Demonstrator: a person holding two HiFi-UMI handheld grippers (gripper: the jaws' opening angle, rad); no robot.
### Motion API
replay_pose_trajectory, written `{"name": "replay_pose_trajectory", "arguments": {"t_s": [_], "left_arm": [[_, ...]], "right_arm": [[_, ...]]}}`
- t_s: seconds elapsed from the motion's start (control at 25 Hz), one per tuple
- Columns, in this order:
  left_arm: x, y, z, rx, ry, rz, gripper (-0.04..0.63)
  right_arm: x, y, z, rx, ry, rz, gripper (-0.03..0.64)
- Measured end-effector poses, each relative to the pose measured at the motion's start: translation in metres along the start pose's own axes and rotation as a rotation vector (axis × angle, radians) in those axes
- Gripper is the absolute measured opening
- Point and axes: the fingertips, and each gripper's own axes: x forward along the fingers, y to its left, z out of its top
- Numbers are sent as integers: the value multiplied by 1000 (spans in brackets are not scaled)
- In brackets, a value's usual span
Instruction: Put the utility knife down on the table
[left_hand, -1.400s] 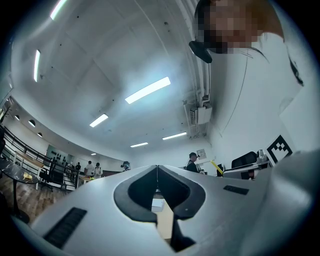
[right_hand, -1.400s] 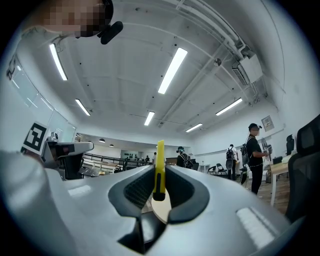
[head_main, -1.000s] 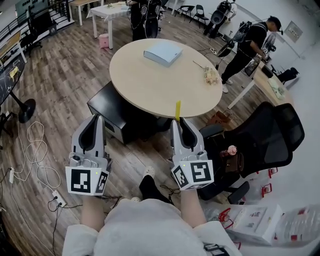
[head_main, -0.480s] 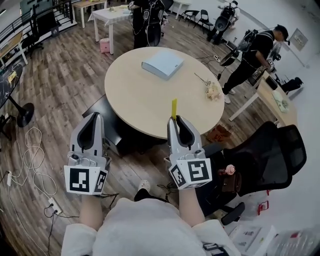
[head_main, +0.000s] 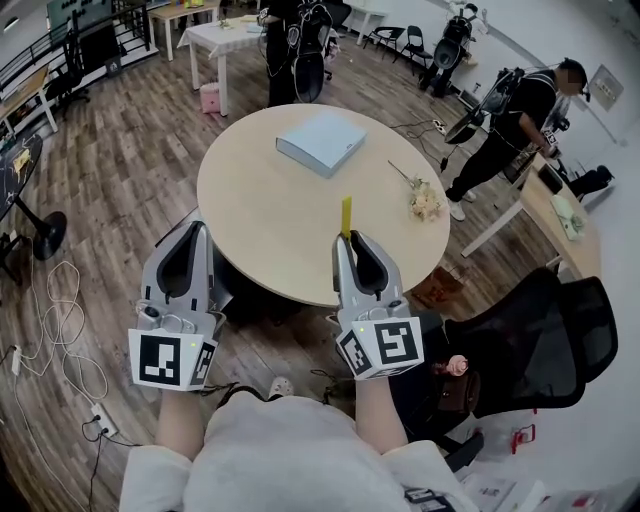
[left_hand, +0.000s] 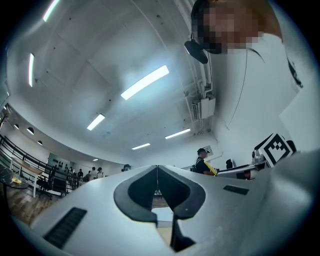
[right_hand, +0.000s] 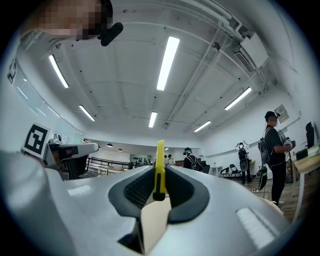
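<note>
Nearest, at 7 o'clock off the round surface, the left gripper is above the wooden floor, its jaws pressed together with nothing between them. The right gripper, at the surface's 6 o'clock rim, is clamped on the yellow utility knife. The knife's long axis runs along the jaws and its free end points to 12 o'clock, over the surface's near edge. Farther on, a pale blue box lies toward 12 o'clock and a dried flower sprig toward 3 o'clock.

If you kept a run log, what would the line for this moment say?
right gripper: shut on utility knife, upright | left gripper: shut, empty | round table: knife not yet down
</note>
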Motion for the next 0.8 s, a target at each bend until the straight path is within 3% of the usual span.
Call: {"name": "replay_pose_trajectory", "arguments": {"t_s": [0.4,0.8], "left_arm": [[32,4,-22,-12,24,15,9],[88,26,-49,-37,29,-29,9]], "right_arm": [[26,-23,-15,16,17,13,74],[79,-48,-27,14,30,-18,74]]}}
